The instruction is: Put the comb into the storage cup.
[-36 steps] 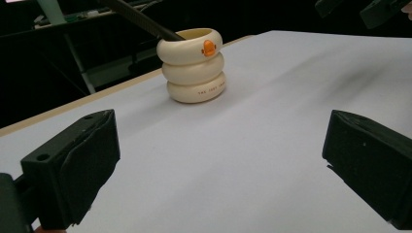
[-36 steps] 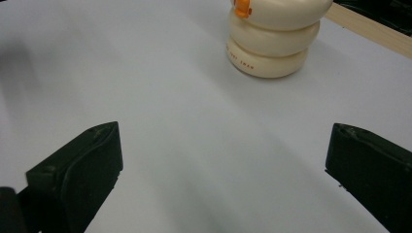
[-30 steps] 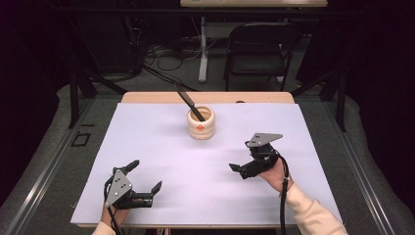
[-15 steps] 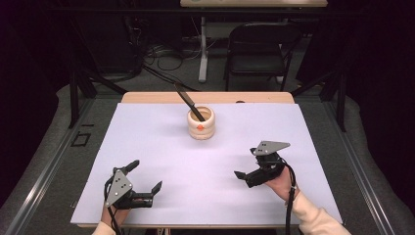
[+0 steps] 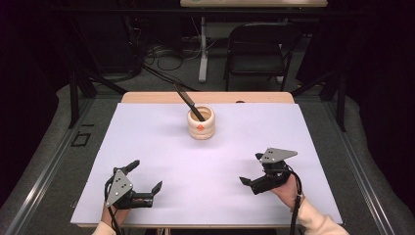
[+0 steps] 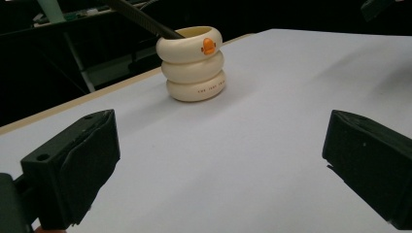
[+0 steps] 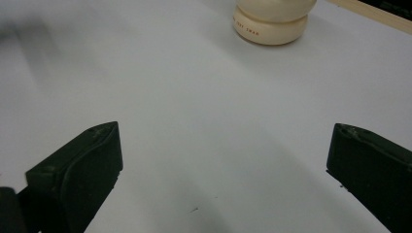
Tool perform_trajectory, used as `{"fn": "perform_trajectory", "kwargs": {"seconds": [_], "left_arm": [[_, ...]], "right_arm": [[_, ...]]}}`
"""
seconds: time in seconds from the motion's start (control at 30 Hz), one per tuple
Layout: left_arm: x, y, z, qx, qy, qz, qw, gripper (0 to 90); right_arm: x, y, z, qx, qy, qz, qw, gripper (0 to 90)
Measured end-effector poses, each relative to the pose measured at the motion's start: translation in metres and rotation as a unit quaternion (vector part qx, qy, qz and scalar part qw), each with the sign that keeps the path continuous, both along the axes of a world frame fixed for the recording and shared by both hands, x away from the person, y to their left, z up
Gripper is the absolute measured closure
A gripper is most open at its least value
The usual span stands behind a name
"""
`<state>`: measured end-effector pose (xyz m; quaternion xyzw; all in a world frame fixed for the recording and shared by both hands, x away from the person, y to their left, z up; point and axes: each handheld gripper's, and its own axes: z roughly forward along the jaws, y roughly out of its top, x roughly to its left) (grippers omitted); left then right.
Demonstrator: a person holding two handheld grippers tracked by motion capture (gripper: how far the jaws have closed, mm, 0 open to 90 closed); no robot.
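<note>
A cream holder made of three stacked rings, with an orange mark near its rim, stands at the far middle of the white sheet. A black stick leans out of it toward the far left. My left gripper rests open near the front left edge, far from the holder. My right gripper is open at the front right, nothing between its jaws. The left gripper view looks at the holder and stick past its wide jaws. The right gripper view catches the holder's base beyond its spread jaws.
The white sheet covers a wooden table whose far edge stays bare. Behind the table stand a black chair and dark frame posts. Grey floor runs along both sides.
My right gripper has drawn back toward the near edge and lowered, still open. The left gripper, holder and stick have stayed put.
</note>
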<state>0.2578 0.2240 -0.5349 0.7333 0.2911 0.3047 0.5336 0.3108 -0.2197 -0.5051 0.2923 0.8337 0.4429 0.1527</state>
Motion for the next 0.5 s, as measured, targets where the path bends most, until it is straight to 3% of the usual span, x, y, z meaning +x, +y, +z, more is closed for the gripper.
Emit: {"fn": "perform_trajectory", "kwargs": {"seconds": [0.5], "left_arm": [[0.0,0.0,0.0,0.002,0.0,0.001,1.0,0.2]], "right_arm": [[-0.017,-0.012,-0.006,0.005,-0.017,-0.004,0.9998,0.0]]}}
